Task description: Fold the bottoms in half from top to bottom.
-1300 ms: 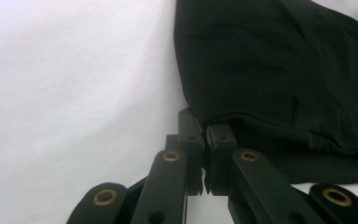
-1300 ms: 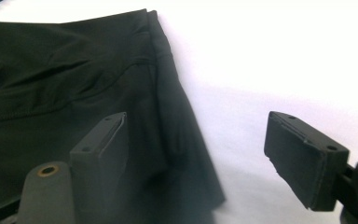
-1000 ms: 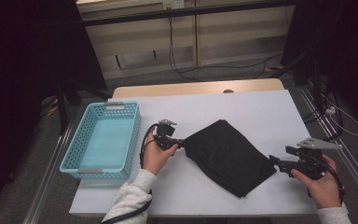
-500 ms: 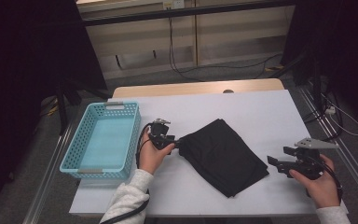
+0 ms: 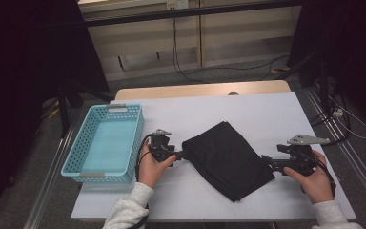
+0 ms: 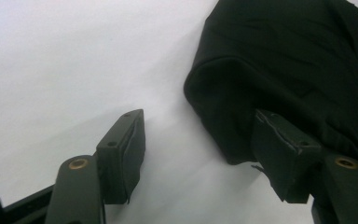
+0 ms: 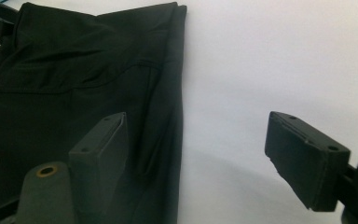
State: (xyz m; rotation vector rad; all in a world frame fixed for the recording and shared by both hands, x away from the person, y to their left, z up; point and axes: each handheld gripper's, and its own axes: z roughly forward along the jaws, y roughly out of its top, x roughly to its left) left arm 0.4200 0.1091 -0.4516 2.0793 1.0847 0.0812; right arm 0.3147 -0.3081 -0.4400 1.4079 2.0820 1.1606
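1. White table is filling the middle of the high view, with cables trailing over the grey floor at 12 o'clock; a folded black cloth is lying on it near the centre, and a turquoise basket is sitting at 9 o'clock, well apart from the cloth
2. From 6 o'clock a person's left hand is holding the left gripper with its tip at the cloth's 9 o'clock corner, while the right hand is holding the right gripper just beside the cloth's 3 o'clock edge
3. Left gripper view: the jaws are standing wide apart; the black cloth is spreading from 12 to 3 o'clock, its rounded corner lying just in front of the jaw at 4 o'clock, and the jaw at 7 o'clock is hanging over bare table
4. Right gripper view: the jaws are likewise spread, gripping nothing; the cloth is covering 9 to 12 o'clock, its folded edge running down between the jaws, close beside the 7 o'clock jaw
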